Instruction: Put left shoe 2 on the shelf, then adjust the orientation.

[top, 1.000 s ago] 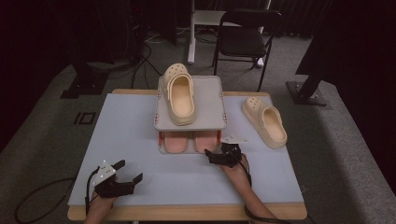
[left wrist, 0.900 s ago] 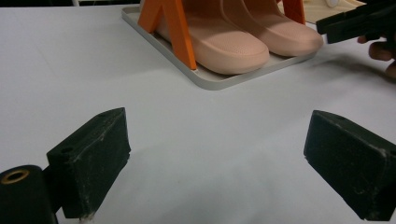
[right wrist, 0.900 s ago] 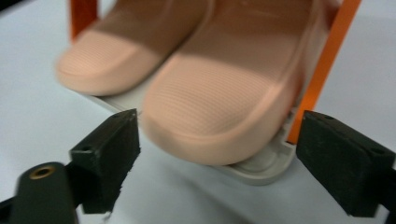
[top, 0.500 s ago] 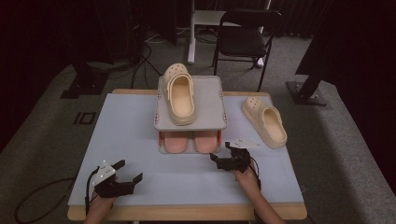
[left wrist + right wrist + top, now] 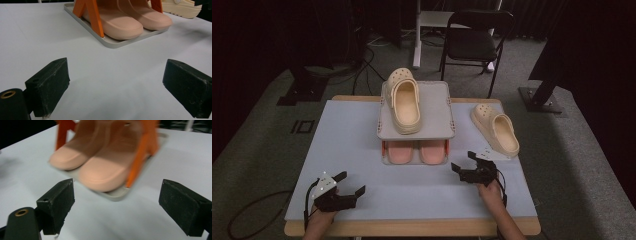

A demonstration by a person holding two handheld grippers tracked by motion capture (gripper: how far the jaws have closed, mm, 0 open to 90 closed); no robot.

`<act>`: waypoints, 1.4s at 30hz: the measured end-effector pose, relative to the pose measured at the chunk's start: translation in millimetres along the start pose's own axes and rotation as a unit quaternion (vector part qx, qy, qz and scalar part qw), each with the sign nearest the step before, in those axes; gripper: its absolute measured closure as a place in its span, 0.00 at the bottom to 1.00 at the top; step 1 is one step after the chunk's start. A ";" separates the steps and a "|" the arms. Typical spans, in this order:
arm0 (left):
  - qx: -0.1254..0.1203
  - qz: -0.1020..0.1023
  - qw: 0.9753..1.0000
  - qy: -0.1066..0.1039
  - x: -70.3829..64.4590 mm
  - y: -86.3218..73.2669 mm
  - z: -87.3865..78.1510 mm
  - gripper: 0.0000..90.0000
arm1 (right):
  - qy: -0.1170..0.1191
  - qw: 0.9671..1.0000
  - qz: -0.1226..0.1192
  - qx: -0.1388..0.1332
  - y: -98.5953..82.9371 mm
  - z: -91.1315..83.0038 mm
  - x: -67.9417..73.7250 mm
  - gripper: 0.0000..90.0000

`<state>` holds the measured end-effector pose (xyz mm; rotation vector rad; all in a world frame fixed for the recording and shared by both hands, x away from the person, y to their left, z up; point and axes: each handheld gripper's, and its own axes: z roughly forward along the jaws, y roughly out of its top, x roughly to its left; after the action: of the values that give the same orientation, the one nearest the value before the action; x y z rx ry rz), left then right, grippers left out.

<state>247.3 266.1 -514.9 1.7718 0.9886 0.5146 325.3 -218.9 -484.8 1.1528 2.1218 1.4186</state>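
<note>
Both tongs spread, right tongs (image 5: 465, 166) near pink slippers (image 5: 418, 150) under rack (image 5: 437, 107), left tongs (image 5: 349, 183) apart

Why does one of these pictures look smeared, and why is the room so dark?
Right gripper view: the pink slippers and orange rack posts are motion-blurred. Left gripper view: sharp, soft shadows under the jaws. High view: the table is lit, the surroundings nearly black.

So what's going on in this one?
A person holds a gripper in each hand at a table with a two-tier shoe rack. One cream clog sits on the top shelf, its mate lies on the table to the right, and pink slippers fill the lower tray. The right gripper faces the slippers, jaws open and empty. The left gripper sits open near the front edge.
</note>
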 end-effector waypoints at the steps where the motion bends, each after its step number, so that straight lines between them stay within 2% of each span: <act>1: 0.000 0.000 1.000 0.000 0.0 0.1 0.0 0.08 | -0.010 1.000 0.000 0.001 0.6 -2.6 -3.1 0.13; 3: -0.001 -0.001 1.000 0.000 0.1 0.2 0.1 0.08 | -0.023 1.000 0.002 -0.004 1.7 -7.3 -11.2 0.13; 5: -0.001 -0.002 1.000 0.000 -0.2 -0.2 0.5 0.08 | -0.015 1.000 0.017 -0.011 2.4 -12.2 -21.7 0.14; 7: 0.001 -0.001 1.000 -0.001 -0.3 -0.4 0.6 0.08 | -0.040 0.999 0.021 -0.013 3.4 -15.6 -29.7 0.14; 8: 0.001 -0.001 1.000 -0.001 -0.3 -0.4 0.6 0.08 | -0.041 0.999 0.022 -0.014 3.8 -16.9 -34.2 0.14; 12: 0.000 -0.002 1.000 -0.001 -0.4 -0.5 0.9 0.08 | -0.071 0.997 0.029 -0.018 6.6 -21.7 -49.2 0.14; 13: 0.000 -0.001 1.000 -0.001 -0.4 -0.6 0.9 0.08 | -0.068 0.997 0.033 -0.020 7.4 -22.5 -53.7 0.14; 17: 0.000 -0.001 1.000 -0.002 -0.8 -0.7 1.1 0.08 | -0.087 0.995 0.035 -0.014 11.6 -22.3 -67.3 0.14; 18: 0.000 -0.001 1.000 -0.002 -0.8 -0.7 1.1 0.08 | -0.101 0.994 0.030 -0.020 12.1 -23.1 -68.8 0.15; 19: 0.000 -0.001 1.000 -0.002 -0.7 -0.6 1.1 0.08 | -0.104 0.994 0.029 -0.028 12.5 -24.0 -70.9 0.15; 21: -0.001 -0.001 1.000 -0.003 -0.6 -0.3 1.3 0.08 | -0.101 0.994 0.043 -0.028 14.6 -23.5 -76.8 0.15; 26: -0.001 0.000 1.000 -0.005 -2.3 -0.2 1.7 0.08 | -0.116 0.991 0.063 -0.022 20.0 -18.5 -91.9 0.17; 31: -0.001 0.002 1.000 -0.006 -3.6 0.0 2.6 0.08 | -0.143 0.987 0.075 -0.026 23.8 -16.0 -105.0 0.21; 33: 0.001 0.004 1.000 -0.007 -3.5 -0.1 2.9 0.08 | -0.142 0.986 0.080 -0.024 24.6 -15.1 -108.6 0.21; 34: 0.001 0.004 1.000 -0.007 -3.6 -0.2 2.9 0.08 | -0.152 0.985 0.083 -0.020 25.9 -13.5 -114.1 0.24; 38: 0.001 0.005 1.000 -0.007 -4.3 -0.6 2.6 0.08 | -0.162 0.982 0.094 -0.019 27.9 -9.6 -125.1 0.25; 42: 0.000 0.004 1.000 -0.004 -4.2 -0.6 1.8 0.08 | -0.164 0.981 0.100 -0.009 31.3 -3.7 -133.8 0.27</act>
<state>245.9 261.8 -515.7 1.7760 0.9762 0.5110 418.6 -319.5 -475.8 1.5105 1.8040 1.2218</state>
